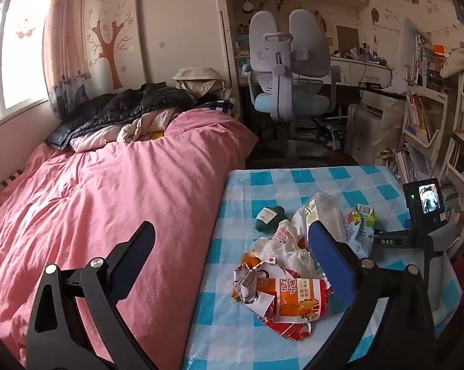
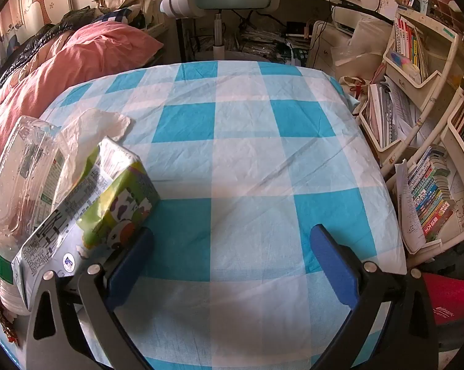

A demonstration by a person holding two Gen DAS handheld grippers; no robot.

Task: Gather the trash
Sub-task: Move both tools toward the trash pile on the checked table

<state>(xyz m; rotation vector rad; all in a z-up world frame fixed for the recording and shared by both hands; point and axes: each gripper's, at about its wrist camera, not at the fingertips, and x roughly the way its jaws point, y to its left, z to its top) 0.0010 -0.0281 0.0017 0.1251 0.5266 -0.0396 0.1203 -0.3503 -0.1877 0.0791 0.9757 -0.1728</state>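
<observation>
Trash heaped on blue-checked tablecloth [image 1: 370, 182]: crumpled orange-red snack wrapper [image 1: 289, 300], crushed green-white milk carton [image 2: 108, 203], clear plastic bottle [image 2: 22, 166]. Left gripper [image 1: 232, 246] fully spread, empty, high, likely surveying. Right gripper [image 2: 232, 246] fully spread, empty, carton beside left finger, probable first pick.

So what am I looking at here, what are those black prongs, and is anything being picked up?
Those prongs are two hand-held grippers, each carrying a wide-angle camera that looks along its fingers. One picture comes from the left gripper, the other from the right gripper. Both are open and hold nothing. On the blue checked tablecloth lies trash: a crumpled orange snack wrapper, a milk carton, a clear plastic bottle and white tissue. A pink bed stands beside it.
</observation>
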